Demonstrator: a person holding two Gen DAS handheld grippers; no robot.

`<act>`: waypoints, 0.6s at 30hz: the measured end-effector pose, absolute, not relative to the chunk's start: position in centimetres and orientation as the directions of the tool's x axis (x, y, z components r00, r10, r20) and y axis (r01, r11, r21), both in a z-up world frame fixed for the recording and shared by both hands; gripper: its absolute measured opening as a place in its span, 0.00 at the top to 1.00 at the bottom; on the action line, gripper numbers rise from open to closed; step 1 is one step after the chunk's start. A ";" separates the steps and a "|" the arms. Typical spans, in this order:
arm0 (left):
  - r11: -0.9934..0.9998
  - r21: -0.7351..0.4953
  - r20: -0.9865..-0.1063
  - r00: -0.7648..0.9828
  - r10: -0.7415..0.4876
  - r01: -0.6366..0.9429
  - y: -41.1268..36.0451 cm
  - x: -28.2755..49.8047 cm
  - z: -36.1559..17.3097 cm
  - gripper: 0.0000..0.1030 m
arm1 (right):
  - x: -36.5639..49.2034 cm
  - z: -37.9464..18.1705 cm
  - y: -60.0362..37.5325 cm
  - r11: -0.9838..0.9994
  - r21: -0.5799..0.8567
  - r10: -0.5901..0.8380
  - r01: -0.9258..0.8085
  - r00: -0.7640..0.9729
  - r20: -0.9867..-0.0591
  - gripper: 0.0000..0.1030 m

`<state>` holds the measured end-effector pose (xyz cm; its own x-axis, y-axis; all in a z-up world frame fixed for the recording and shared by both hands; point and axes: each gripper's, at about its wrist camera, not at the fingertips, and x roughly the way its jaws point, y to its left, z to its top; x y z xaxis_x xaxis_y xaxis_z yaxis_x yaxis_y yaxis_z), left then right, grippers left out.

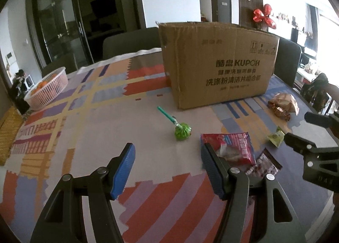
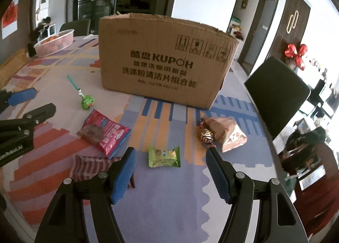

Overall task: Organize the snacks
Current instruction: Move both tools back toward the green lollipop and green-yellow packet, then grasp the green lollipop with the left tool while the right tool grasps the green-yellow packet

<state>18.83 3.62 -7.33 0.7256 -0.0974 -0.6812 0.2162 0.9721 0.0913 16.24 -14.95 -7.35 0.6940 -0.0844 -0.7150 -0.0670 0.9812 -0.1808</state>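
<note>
Snacks, loose on the patterned tablecloth [image 2: 169, 200], in front of the cardboard box [image 2: 165, 61]:
- Green lollipop [image 1: 182, 131], wrapped, teal stick pointing toward the box; nearest the box's left corner, apart from the rest.
- Pink packet [image 2: 104, 133], flat, just right of the lollipop; seen from the left wrist view partly behind the right-hand finger of the left gripper.
- Striped dark packet [image 2: 89, 167], flat, just in front of the pink packet, partly behind a finger in both views.
- Small green packet [image 2: 164, 156], flat, between the pink packet and the brown bag.
- Brown paper bag [image 2: 224, 135], crumpled, lying to the right, below the box's right corner.
- Shiny wrapped sweet [image 2: 205, 135], touching the bag's left side.

Left gripper [image 1: 167, 167]: about half open, blue pads apart, nothing between them, above bare cloth short of the lollipop.
Right gripper [image 2: 170, 171]: about half open, nothing held, above the cloth with the small green packet showing just beyond the gap between the fingers.

Surroundings: box upright, top open, printed side facing the cameras. White slatted basket [image 1: 47, 88] with orange contents at the far left of the table, well apart from the snacks. Dark chairs [image 2: 275, 94] around the table. Red bow [image 2: 296, 52] on the wall at right.
</note>
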 end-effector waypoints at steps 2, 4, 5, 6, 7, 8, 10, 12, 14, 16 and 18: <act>0.971 0.091 -0.686 0.720 -0.099 0.220 3.4 19.5 -7.8 0.41 | 16.8 -7.9 -15.2 0.985 -0.161 -0.077 -0.061 0.680 -0.729 0.34; 0.970 0.092 -0.690 0.717 -0.101 0.225 3.2 20.2 -8.2 0.42 | 17.4 -8.5 -15.5 0.987 -0.150 -0.077 -0.054 0.663 -0.744 0.34; 0.970 0.092 -0.689 0.718 -0.101 0.225 3.0 20.5 -8.3 0.42 | 17.6 -8.8 -15.7 0.989 -0.141 -0.073 -0.051 0.653 -0.754 0.34; 0.970 0.090 -0.688 0.718 -0.103 0.225 2.9 20.9 -8.5 0.43 | 18.0 -9.2 -15.8 0.990 -0.130 -0.069 -0.050 0.640 -0.766 0.34; 0.970 0.087 -0.689 0.717 -0.105 0.226 2.8 21.2 -8.7 0.44 | 18.2 -9.4 -15.9 0.991 -0.124 -0.066 -0.048 0.631 -0.773 0.34; 0.971 0.086 -0.690 0.716 -0.104 0.225 2.8 21.6 -8.9 0.45 | 18.4 -9.7 -16.0 0.992 -0.113 -0.059 -0.048 0.623 -0.780 0.34; 0.971 0.081 -0.698 0.708 -0.107 0.226 2.6 22.2 -9.3 0.48 | 18.7 -10.0 -16.0 0.993 -0.104 -0.052 -0.049 0.613 -0.788 0.34; 0.972 0.070 -0.704 0.702 -0.112 0.225 2.5 22.8 -9.6 0.50 | 18.9 -10.2 -16.0 0.993 -0.103 -0.051 -0.050 0.613 -0.789 0.34; 0.972 0.060 -0.710 0.694 -0.119 0.228 2.4 23.2 -9.8 0.52 | 19.0 -10.3 -16.0 0.993 -0.102 -0.051 -0.050 0.611 -0.790 0.34; 0.971 0.053 -0.716 0.687 -0.125 0.232 2.2 23.7 -10.1 0.57 | 19.1 -10.4 -16.1 0.994 -0.098 -0.048 -0.050 0.610 -0.791 0.35; 0.970 0.047 -0.725 0.677 -0.131 0.238 2.1 24.2 -10.5 0.59 | 19.2 -10.6 -16.1 0.995 -0.091 -0.042 -0.050 0.604 -0.796 0.39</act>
<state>24.24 2.05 -10.48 0.6766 -0.1308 -0.7247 0.2382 0.9701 0.0473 19.21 -16.11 -10.61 0.6044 -0.0424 -0.7955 -0.0502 0.9946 -0.0912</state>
